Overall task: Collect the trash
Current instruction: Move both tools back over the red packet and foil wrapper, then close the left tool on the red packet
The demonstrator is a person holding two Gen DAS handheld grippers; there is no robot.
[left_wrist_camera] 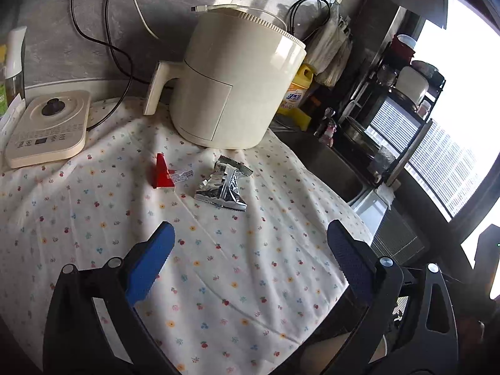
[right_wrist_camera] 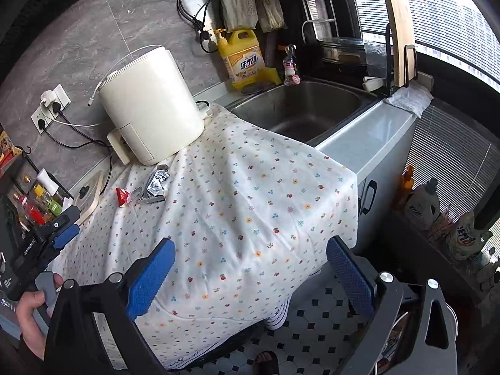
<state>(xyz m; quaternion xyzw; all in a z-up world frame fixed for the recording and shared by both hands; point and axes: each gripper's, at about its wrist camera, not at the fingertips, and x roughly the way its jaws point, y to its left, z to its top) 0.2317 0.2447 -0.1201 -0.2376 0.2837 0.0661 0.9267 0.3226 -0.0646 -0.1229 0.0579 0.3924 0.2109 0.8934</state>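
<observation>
A crumpled silver foil wrapper (left_wrist_camera: pixel 223 184) and a small red wrapper (left_wrist_camera: pixel 163 172) lie side by side on the flowered cloth (left_wrist_camera: pixel 218 281), in front of a cream air fryer (left_wrist_camera: pixel 237 84). My left gripper (left_wrist_camera: pixel 250 243) is open and empty, held above the cloth short of the wrappers. My right gripper (right_wrist_camera: pixel 250 261) is open and empty over the cloth's near edge. In the right wrist view the silver wrapper (right_wrist_camera: pixel 157 182) and the red wrapper (right_wrist_camera: pixel 122 196) lie far off at the left. The left gripper (right_wrist_camera: pixel 59 234) shows there too, at the left edge.
A cream kettle base (left_wrist_camera: pixel 47 128) sits at the left. Cables (left_wrist_camera: pixel 109 40) run down the grey wall. A steel sink (right_wrist_camera: pixel 300 109) lies right of the cloth, with a yellow detergent bottle (right_wrist_camera: pixel 242 57) and a dish rack (right_wrist_camera: pixel 340 31) behind it. The counter edge drops to a tiled floor (right_wrist_camera: pixel 312 328).
</observation>
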